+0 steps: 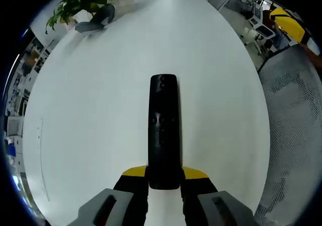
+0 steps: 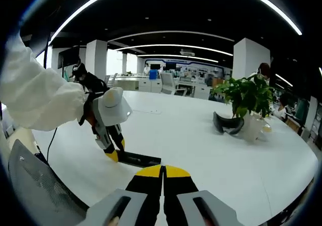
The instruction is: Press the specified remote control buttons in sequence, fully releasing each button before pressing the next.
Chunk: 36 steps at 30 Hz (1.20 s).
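L tongs [image 1: 164, 178] clamped on sth, white-sleeved arm [image 2: 35, 95] holding them; R tongs [image 2: 163, 173] closed, empty.

Left gripper view: looks steeply down from close above the white table [image 1: 100, 110], along the black remote control [image 1: 163, 130] clamped between its jaws, toward the far edge with the potted plant [image 1: 83, 2]. Right gripper view: low and near level over the same table [image 2: 201, 140], facing across it into the office, the plant [image 2: 246, 97] at right. Shared: table top, plant, remote [image 2: 138, 159], and the left gripper [image 2: 113, 153], seen at left.
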### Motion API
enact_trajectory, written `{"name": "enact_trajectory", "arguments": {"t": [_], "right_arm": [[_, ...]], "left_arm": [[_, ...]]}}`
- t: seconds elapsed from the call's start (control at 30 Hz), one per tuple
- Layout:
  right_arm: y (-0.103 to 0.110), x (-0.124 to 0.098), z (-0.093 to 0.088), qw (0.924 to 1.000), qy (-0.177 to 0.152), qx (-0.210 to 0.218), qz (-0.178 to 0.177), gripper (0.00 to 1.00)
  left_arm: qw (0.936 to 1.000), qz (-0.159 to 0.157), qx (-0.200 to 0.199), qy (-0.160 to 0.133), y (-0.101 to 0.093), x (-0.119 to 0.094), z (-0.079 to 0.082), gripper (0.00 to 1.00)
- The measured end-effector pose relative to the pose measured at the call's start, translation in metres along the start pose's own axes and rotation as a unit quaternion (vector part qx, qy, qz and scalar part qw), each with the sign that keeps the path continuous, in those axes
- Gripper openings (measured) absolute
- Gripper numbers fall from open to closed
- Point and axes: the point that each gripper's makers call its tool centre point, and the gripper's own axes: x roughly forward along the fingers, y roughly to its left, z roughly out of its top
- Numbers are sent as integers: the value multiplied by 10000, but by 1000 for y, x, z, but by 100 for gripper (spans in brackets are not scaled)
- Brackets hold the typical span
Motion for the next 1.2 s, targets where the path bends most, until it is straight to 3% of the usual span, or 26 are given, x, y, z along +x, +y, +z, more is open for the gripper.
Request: {"name": "enact_trajectory", "arguments": {"t": [0.47,0.67,1.1,1.2], "right_arm": [[4,-2,5,9997,-144,62,179,0],[2,-2,6,9995,-175,190,156,0],[4,0,2,9998,-65,89,192,0],[3,1,1,9994,-55,239,260,0]], "left_arm": [[9995,-73,274,130,-62,-3,-6,23],[9999,-41,67,-76,-83,-4,-9,23],[9996,-43,-94,-245,-122,-6,-12,23],[9994,-21,-205,-292,-128,-6,-12,23]]}}
